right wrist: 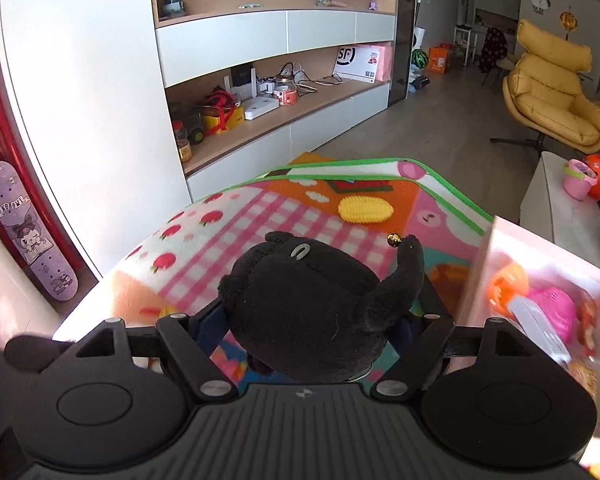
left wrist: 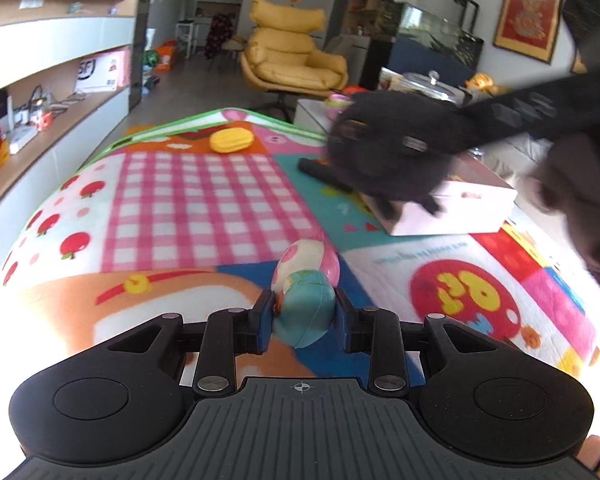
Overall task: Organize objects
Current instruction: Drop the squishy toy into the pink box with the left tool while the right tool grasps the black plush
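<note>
My left gripper (left wrist: 302, 312) is shut on a teal, cream and pink toy (left wrist: 306, 292) and holds it above the colourful play mat (left wrist: 188, 200). My right gripper (right wrist: 312, 320) is shut on a black plush toy (right wrist: 312, 304), which also shows blurred in the left wrist view (left wrist: 392, 152), held over the pink box (left wrist: 452, 204). The pink box (right wrist: 500, 256) stands at the right of the right wrist view with several toys inside, among them an orange toy (right wrist: 506, 284) and a magenta toy (right wrist: 552, 308). A yellow corn toy (left wrist: 232, 140) lies on the far part of the mat; it also shows in the right wrist view (right wrist: 366, 210).
A shelf unit (right wrist: 284, 100) with boxes, jars and cables runs along the left wall. A yellow armchair (left wrist: 288, 56) stands beyond the mat. A white low table (right wrist: 560, 204) with a pink bucket (right wrist: 578, 180) is at the right. A black flat object (left wrist: 320, 170) lies on the mat by the box.
</note>
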{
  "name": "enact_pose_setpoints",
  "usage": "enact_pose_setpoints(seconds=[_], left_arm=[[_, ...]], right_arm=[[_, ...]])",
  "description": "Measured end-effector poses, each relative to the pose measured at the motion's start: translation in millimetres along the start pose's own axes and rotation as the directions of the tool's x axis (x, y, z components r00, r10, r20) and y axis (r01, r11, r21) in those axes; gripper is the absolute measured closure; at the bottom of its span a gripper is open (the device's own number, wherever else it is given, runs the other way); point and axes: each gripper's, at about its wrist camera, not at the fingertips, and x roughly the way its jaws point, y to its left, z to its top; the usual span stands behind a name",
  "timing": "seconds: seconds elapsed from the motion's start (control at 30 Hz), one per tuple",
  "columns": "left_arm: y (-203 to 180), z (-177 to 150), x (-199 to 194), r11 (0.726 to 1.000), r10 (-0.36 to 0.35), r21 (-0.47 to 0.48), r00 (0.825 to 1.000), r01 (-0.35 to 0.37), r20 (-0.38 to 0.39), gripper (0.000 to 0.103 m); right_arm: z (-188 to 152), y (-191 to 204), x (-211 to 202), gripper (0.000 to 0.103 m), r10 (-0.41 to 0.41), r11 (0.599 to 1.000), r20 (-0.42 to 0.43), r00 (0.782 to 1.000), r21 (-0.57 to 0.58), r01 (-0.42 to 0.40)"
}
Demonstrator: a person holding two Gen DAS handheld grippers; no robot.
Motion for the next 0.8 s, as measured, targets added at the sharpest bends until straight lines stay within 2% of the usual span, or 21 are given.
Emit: enact_pose_setpoints(seconds=[0.1,0.2,0.3,0.37,0.47,0.6,0.63,0.7,0.73,0.8], left_arm=[[-24.1,5.3,1.0,0.998,-0.017,0.053,1.000,0.017,-0.007,0.069],[-53.4,13.3,3.8,0.992,-0.049,0.116,0.999,0.050,-0.009,0.069],[-80.0,29.2,11.5,0.983,-0.080,0.167,0.997,0.078,0.005,0.069],[-92.9,50.0,17.3,0.980,-0.080,0.187,0.995,0.069,0.052,0.069],[-105.0,89.6,32.9,0.985,-0.088,0.159,0.988,0.067,0.127,0.069],[-109.8,133.8,82.3,0.979,-0.203,0.038,0.967,0.200,0.156,0.068],[-110.2,138.3,99.2,0.980,-0.199,0.022,0.969,0.198,0.149,0.066],[-115.6,138.2,136.2,0.992,-0.129,0.019,0.988,0.128,0.079,0.067],[-117.1,135.3,149.8,0.994,-0.105,0.033,0.993,0.103,0.054,0.067],[-120.7,127.5,158.2,0.993,-0.090,0.084,0.995,0.086,0.053,0.067]], right_arm=[[-36.0,-20.5,-42.7,0.023,-0.083,0.996,0.017,0.996,0.016,0.083],[-71.2,-39.8,-74.5,0.023,-0.190,0.981,0.042,0.981,0.036,0.189],[-96.1,-58.4,-96.4,0.023,-0.218,0.973,0.062,0.974,0.096,0.211],[-107.8,-65.7,-107.1,0.023,-0.236,0.967,0.093,0.967,0.119,0.224],[-119.0,-71.9,-117.0,0.023,-0.265,0.961,0.148,0.953,0.125,0.248],[-126.4,-83.0,-115.7,0.023,-0.250,0.962,0.169,0.953,0.158,0.224],[-127.5,-85.9,-114.5,0.023,-0.248,0.961,0.168,0.954,0.169,0.220],[-129.2,-90.7,-112.1,0.023,-0.252,0.957,0.167,0.953,0.189,0.220],[-130.1,-92.8,-112.4,0.023,-0.253,0.956,0.169,0.952,0.194,0.220],[-132.5,-96.6,-113.4,0.023,-0.262,0.953,0.173,0.950,0.200,0.226]])
